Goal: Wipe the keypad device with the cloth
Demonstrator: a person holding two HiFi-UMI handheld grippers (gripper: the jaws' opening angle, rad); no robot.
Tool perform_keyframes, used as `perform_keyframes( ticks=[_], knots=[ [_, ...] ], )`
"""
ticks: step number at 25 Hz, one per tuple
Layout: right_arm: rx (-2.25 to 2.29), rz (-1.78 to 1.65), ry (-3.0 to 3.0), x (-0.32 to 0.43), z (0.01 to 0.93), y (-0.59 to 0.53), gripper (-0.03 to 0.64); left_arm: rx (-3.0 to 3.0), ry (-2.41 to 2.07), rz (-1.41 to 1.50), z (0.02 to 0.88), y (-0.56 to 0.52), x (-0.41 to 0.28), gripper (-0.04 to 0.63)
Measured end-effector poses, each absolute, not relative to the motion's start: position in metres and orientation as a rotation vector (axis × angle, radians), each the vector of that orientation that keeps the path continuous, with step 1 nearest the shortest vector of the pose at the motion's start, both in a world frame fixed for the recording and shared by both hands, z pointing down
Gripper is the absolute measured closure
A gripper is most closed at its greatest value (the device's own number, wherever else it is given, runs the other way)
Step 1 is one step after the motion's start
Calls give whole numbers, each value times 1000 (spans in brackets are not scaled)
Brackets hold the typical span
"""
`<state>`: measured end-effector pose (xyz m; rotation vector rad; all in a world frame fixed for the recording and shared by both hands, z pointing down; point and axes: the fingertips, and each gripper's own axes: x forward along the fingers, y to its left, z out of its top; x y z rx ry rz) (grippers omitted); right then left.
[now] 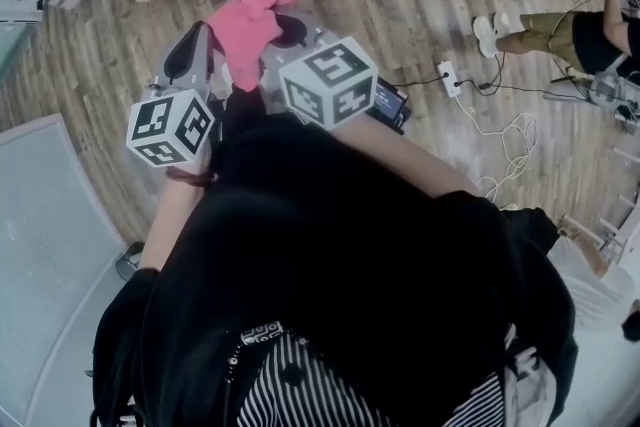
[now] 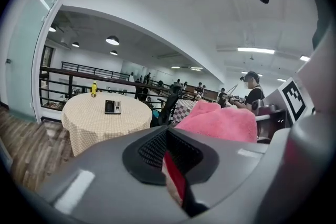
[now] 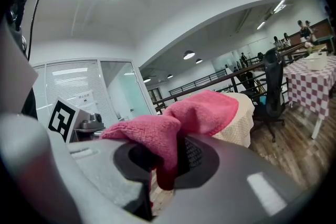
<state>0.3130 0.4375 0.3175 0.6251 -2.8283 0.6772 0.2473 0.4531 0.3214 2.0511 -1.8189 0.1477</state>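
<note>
Right gripper (image 3: 176,152) has the pink cloth (image 3: 191,113); both grippers are up by the person's chest.
Right jaws are clamped on the cloth, which bunches up above them. Left gripper (image 2: 167,139) sits just beside the cloth, jaws closed, nothing clearly in them. Keypad device (image 2: 113,107) lies flat on the round bench (image 2: 100,123), well apart from both grippers, with a yellow bottle (image 2: 94,89) near it.

Head camera steeply down over left tongs (image 1: 195,45) and right tongs (image 1: 290,33); their cameras close along jaws, roomward; pink cloth (image 1: 255,10) common.
</note>
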Motion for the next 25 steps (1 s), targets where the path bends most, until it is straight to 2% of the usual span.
perform_keyframes(
  ticks=[6, 25],
  knots=[
    [664, 585, -2839, 279, 310, 404, 549, 2114, -1776, 127, 315, 410, 219, 609],
    [773, 610, -2740, 85, 311, 280, 549, 2143, -1663, 106, 317, 277, 19, 609]
  ],
)
